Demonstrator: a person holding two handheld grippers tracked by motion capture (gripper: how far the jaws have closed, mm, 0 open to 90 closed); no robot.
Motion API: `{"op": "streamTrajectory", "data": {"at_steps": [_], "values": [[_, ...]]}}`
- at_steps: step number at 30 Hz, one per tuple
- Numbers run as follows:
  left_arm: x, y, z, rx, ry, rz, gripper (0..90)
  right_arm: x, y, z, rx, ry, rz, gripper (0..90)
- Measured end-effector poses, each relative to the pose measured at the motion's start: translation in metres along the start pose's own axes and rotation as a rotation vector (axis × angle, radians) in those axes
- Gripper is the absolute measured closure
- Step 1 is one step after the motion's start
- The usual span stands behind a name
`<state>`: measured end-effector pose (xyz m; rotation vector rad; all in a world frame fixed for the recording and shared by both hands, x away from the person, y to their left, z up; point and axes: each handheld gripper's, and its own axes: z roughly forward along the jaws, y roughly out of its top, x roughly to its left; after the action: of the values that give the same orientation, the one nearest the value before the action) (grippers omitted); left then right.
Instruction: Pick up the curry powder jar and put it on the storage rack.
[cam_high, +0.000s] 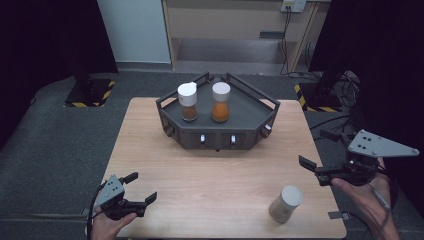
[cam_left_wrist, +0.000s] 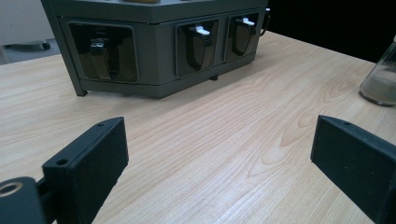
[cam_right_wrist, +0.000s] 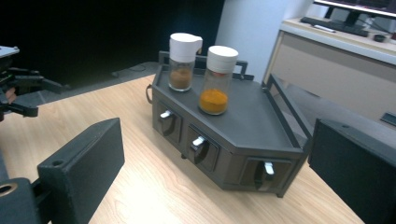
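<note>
We see a dark grey spice rack (cam_high: 250, 112), white-capped jars of brown (cam_high: 188, 102) and orange powder (cam_high: 220, 102), light wood-grain worktop (cam_high: 215, 175), black tongs (cam_high: 134, 196).

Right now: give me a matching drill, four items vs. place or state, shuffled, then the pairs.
Items:
1. brown jar
2. orange jar
3. pale jar
4. left gripper

Place or state:
A. on the table, near the right gripper
B. on the rack, right of its neighbour
C. open, holding nothing
D. on the rack, left of its neighbour

Pairs: 1-D, 2-B, 3-A, 4-C
</note>
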<state>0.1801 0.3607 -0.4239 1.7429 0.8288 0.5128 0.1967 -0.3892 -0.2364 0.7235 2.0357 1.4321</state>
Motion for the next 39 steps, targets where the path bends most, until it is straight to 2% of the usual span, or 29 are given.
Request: {"op": "streamTrajectory", "data": {"at_steps": [8,12,13,14,15,16,18,19,28,34,39], "values": [[0.000,0.000,0.000,0.000,0.003,0.001,3.5,0.004,-0.024,-0.011,0.004,-0.031,0.041,4.2],[-0.001,0.000,0.000,0.000,0.004,0.001,3.5,0.007,-0.045,-0.018,0.004,-0.047,0.074,4.5],[-0.001,0.000,0.000,0.000,0.005,0.002,3.5,0.007,-0.045,-0.018,0.004,-0.047,0.074,4.5],[0.000,0.000,0.000,0.000,0.004,0.001,3.5,0.009,-0.055,-0.022,0.004,-0.057,0.087,4.4],[0.000,0.000,0.000,0.000,0.004,0.001,3.5,0.009,-0.055,-0.022,0.004,-0.057,0.087,4.4],[-0.001,0.000,0.000,0.000,0.005,0.001,3.5,0.013,-0.064,-0.024,0.008,-0.082,0.094,4.4],[-0.001,0.000,0.000,0.001,0.005,0.002,3.5,0.014,-0.069,-0.025,0.010,-0.092,0.097,4.4],[-0.001,0.000,0.000,0.000,0.006,0.001,3.5,0.017,-0.077,-0.026,0.018,-0.106,0.101,4.1],[-0.001,0.000,0.000,0.000,0.008,0.003,3.5,0.028,-0.106,-0.029,0.014,-0.137,0.117,4.2],[-0.001,0.000,0.000,-0.002,0.007,0.004,3.6,0.032,-0.128,-0.025,0.026,-0.174,0.165,4.2],[0.000,0.000,0.000,-0.002,0.007,0.004,3.6,0.033,-0.137,-0.025,0.033,-0.187,0.179,4.3]]}}
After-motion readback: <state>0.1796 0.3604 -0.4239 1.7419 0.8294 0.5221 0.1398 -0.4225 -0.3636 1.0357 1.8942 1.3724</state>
